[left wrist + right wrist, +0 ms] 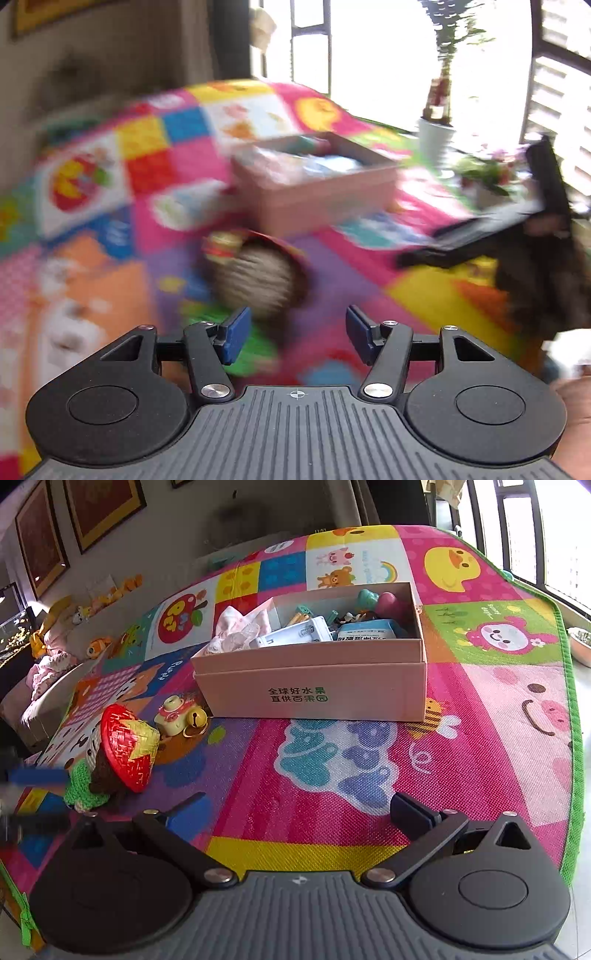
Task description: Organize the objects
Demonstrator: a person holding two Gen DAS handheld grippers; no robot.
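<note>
A knitted doll [107, 760] with a red and yellow straw hat lies on the colourful play mat [332, 775]. It also shows, blurred, in the left wrist view [255, 277], just ahead of my open, empty left gripper [295, 336]. A small cream toy camera with a gold bell [181, 716] lies between the doll and the pink cardboard box [314, 686], which holds several toys and cloths. The box also shows in the left wrist view [314, 192]. My right gripper [295, 812] is open and empty above the mat, in front of the box. The left gripper's blue pad [37, 775] shows beside the doll.
A sofa with plush toys [55, 646] runs along the left wall. Potted plants [436, 129] and windows stand beyond the mat's far right edge. The other gripper's black body [517, 229] crosses the right of the left wrist view. A bowl [581, 646] sits off the mat's right edge.
</note>
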